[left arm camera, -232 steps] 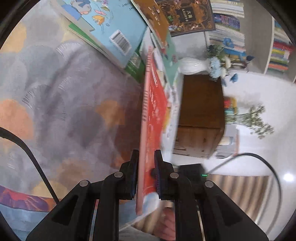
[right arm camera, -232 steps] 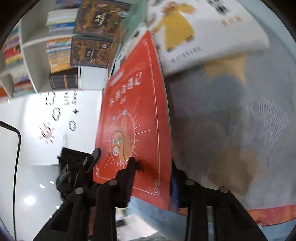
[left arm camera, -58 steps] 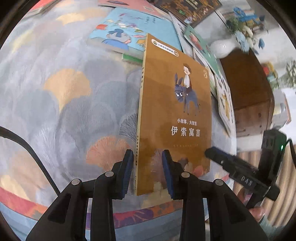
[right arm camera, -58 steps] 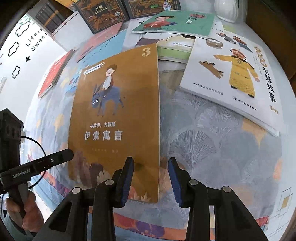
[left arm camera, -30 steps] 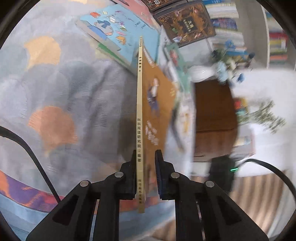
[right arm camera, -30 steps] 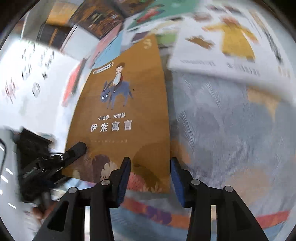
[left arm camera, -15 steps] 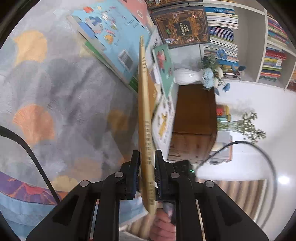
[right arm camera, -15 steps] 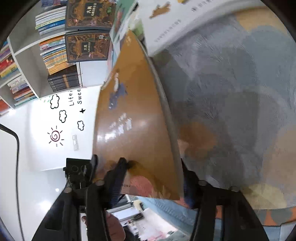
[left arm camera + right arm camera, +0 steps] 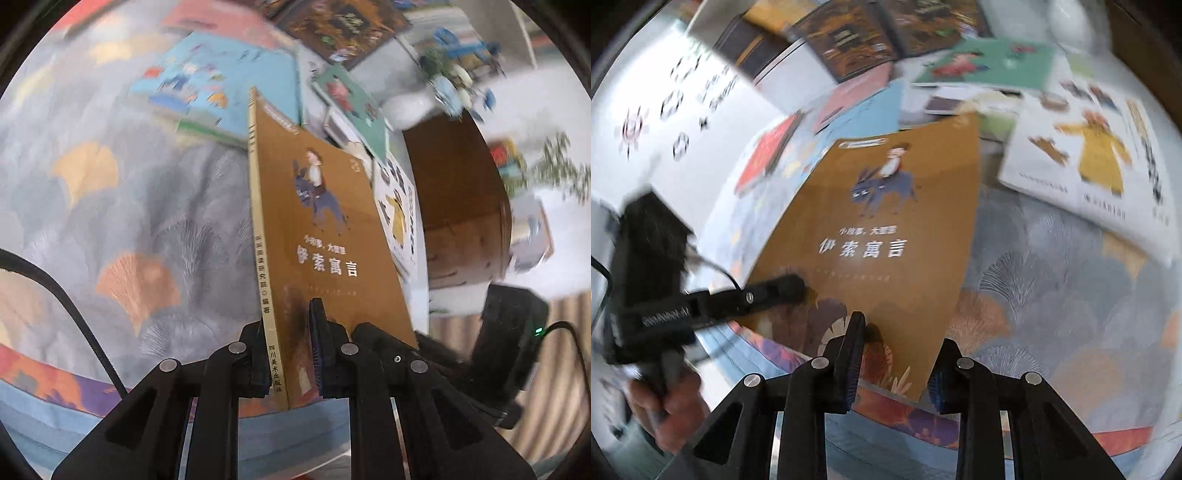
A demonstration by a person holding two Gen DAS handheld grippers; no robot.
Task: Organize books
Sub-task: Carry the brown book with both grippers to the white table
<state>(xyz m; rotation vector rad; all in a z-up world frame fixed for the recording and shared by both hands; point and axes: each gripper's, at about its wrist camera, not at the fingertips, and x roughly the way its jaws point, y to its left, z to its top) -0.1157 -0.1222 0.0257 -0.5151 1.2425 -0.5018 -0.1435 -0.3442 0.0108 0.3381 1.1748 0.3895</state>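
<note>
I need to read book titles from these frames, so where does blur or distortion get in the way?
Left wrist view: brown book fairly sharp, spine print legible; shelves and flowers smeared, edges fisheye-bent. Right wrist view: motion-blurred throughout; brown title readable, white book soft.

Centre frame: brown book (image 9: 882, 236); right gripper (image 9: 894, 363) jaws closing around its lower edge; left gripper (image 9: 783, 288) grips lower left.
</note>
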